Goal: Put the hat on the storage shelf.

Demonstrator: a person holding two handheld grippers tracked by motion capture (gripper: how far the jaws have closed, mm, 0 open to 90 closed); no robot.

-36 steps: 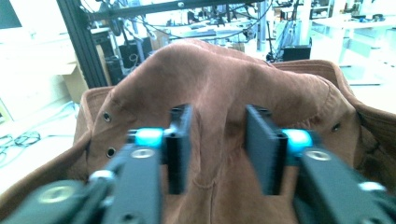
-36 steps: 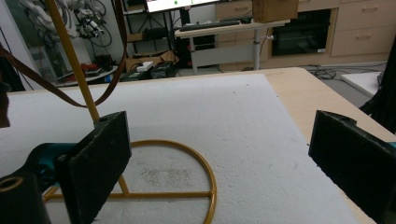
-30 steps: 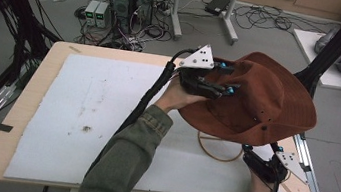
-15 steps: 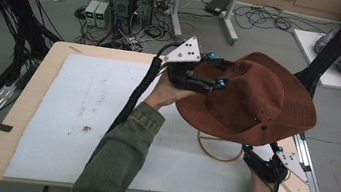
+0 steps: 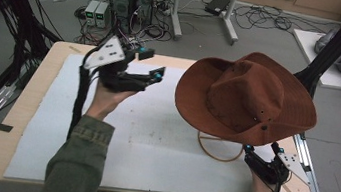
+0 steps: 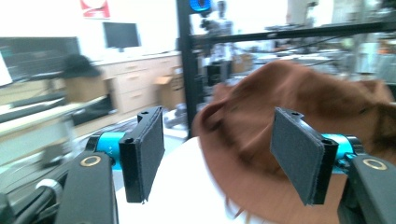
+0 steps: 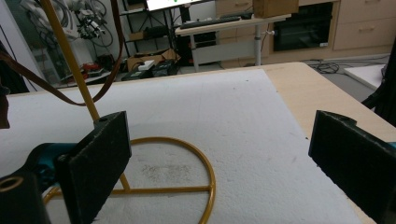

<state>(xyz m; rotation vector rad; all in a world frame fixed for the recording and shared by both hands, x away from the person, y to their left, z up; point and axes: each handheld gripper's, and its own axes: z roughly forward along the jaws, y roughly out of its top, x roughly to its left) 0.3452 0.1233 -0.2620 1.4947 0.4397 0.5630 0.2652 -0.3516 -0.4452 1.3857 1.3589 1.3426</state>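
Black foam pads face each other across a wide gap on our right gripper (image 5: 260,152), which sits low at the near right edge of the table (image 5: 30,106) with nothing between its fingers. Just ahead of those fingers and to their left, in the right gripper view, lies the yellow wire stand (image 7: 187,186): its ring base is flat on the white mat (image 5: 152,139) and its thin post rises out of the top of the frame. We judge that the gripper waits there to steady the base if the stand tips.

Above the stand rides the brown felt hat (image 5: 246,99), its crown up and its brim spread wide; it looks hung on the post to keep its shape.

Farther off, our left gripper (image 5: 146,65) is raised well to the hat's left, its fingers parted wide and empty, with the brim beyond their tips.

We read no brand or writing on anything.
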